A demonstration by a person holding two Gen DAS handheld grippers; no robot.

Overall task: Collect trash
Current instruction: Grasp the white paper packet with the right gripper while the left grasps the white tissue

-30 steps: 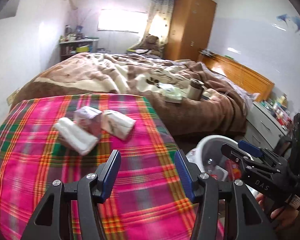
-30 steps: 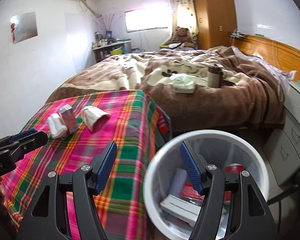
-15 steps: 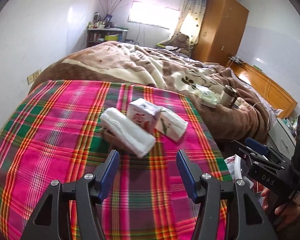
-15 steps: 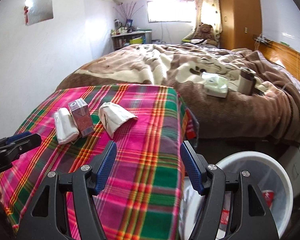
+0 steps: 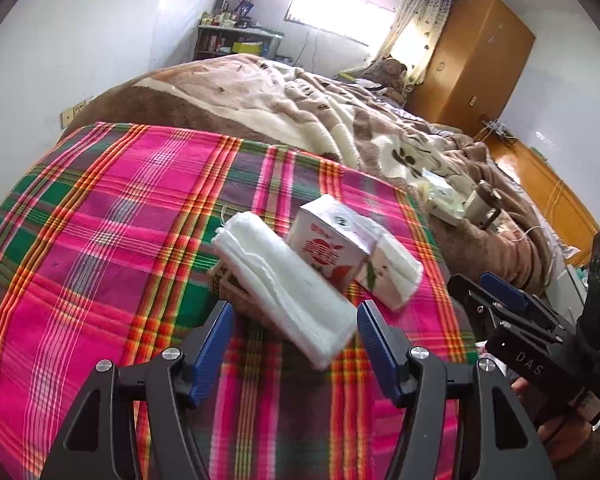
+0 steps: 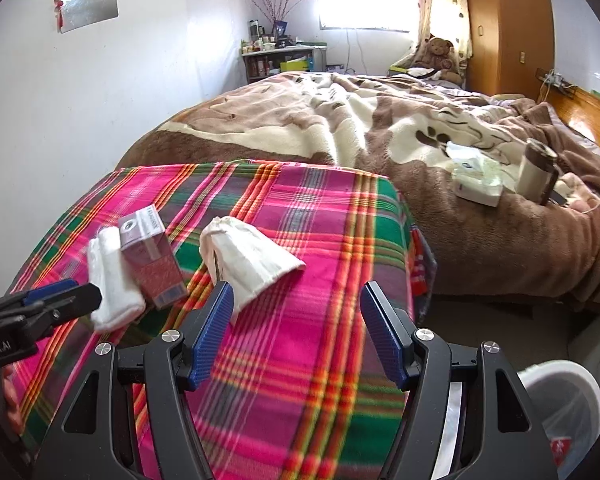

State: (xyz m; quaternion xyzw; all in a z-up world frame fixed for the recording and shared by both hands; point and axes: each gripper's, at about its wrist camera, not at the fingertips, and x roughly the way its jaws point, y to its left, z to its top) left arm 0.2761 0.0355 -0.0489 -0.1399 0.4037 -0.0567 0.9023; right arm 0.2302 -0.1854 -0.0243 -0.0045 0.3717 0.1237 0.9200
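Note:
On the pink plaid cloth [image 5: 100,248] lie a white folded tissue wad [image 5: 284,284], a small drink carton [image 5: 328,248] and a second white wad [image 5: 392,276]. My left gripper [image 5: 294,338] hovers just short of the nearer wad's end, its jaws opening, with nothing pressed between them. In the right wrist view the same carton [image 6: 152,256] lies between a wad [image 6: 108,280] and a crumpled white wad [image 6: 252,260]. The right gripper [image 6: 296,336] stands open over the cloth, its left fingertip near that crumpled wad. A white bin [image 6: 568,412] sits low at the right.
A bed under a brown and cream blanket [image 6: 340,128] fills the room behind, carrying a tissue pack [image 6: 476,180] and a flask [image 6: 536,172]. A wooden wardrobe [image 6: 508,28] and shelf [image 6: 280,60] stand at the far wall. A small brown box [image 5: 228,284] lies under the nearer wad.
Both grippers swung left, away from the bin and over the plaid cloth, closing in on the trash pile. The left jaws have spread wider; the bin slid to the right wrist view's corner.

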